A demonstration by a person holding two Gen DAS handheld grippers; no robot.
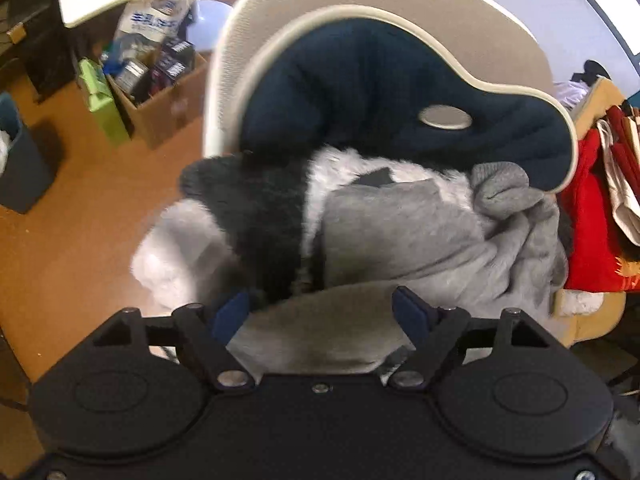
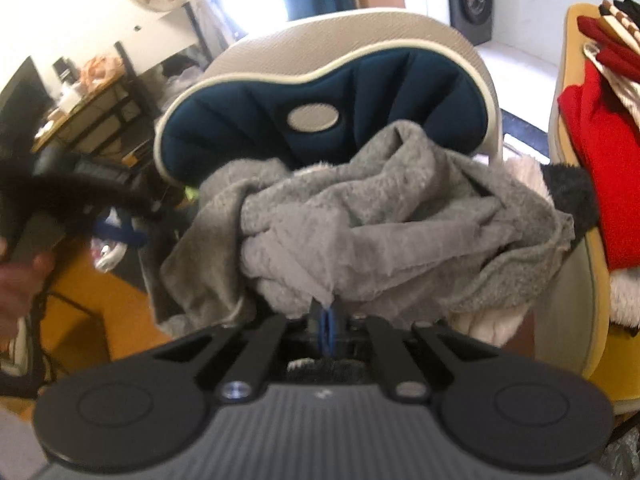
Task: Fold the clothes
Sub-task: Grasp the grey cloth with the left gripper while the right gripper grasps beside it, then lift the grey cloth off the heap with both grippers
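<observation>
Right hand-held gripper (image 2: pixel 327 320) pinching grey garment (image 2: pixel 360 232), left hand-held gripper (image 1: pixel 324 312) wide apart, box labels unreadable.

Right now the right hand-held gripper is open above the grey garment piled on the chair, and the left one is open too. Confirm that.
Not quite. The right hand-held gripper is shut, pinching an edge of the grey garment; the right wrist view shows its blue pads pressed together on the fabric. The rest holds: the garment is piled on the chair, and the left hand-held gripper is open.
</observation>
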